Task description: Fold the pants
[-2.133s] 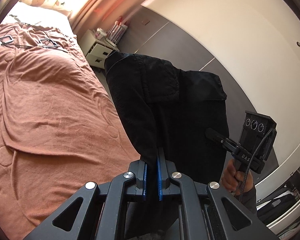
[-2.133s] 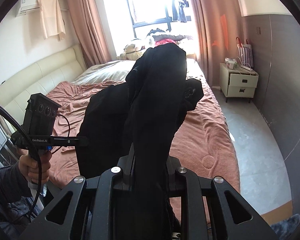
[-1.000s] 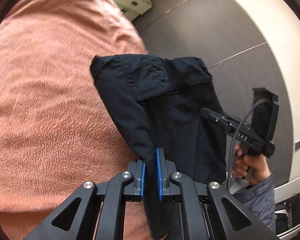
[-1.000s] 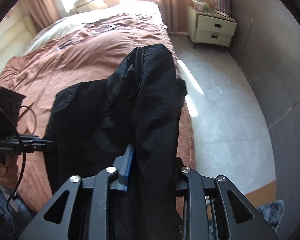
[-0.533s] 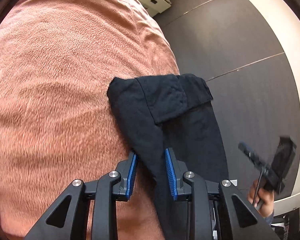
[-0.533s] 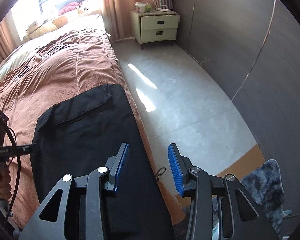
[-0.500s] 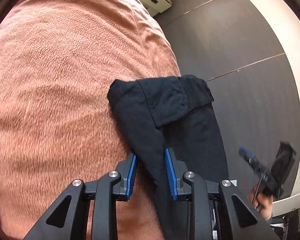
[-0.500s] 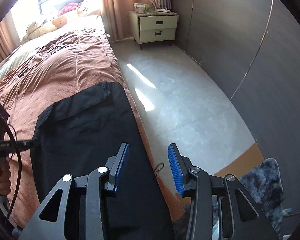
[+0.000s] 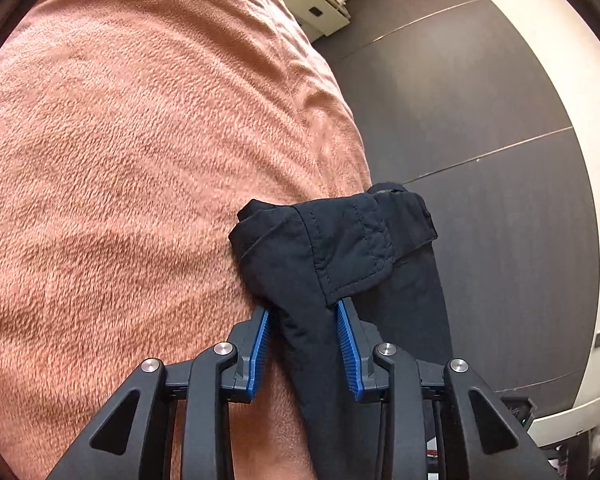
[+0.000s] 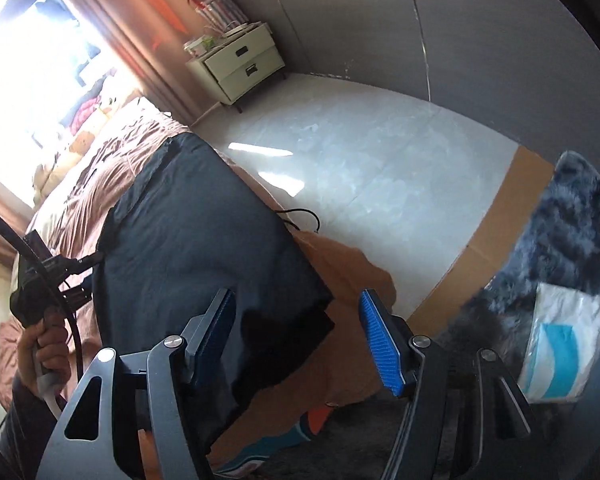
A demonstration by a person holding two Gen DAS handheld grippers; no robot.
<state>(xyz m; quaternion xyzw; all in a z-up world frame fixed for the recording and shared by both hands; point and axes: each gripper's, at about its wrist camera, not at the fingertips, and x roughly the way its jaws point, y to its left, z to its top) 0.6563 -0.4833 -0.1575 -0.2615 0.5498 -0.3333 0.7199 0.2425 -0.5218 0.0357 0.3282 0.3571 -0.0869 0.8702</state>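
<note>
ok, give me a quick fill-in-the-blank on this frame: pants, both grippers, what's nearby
1. The black pants lie on the ____ blanket.
2. The fingers of the right gripper stand ____, gripping nothing.
3. In the left wrist view, pants fabric runs between the ____ pads of the left gripper, whose fingers are open.
4. The cream nightstand has ____ drawers.

Missing words: brown; open; blue; two

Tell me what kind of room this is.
A bedroom, most likely: a bed with a brown blanket, a cream nightstand by the curtained window, and black pants laid on the bed.
</note>
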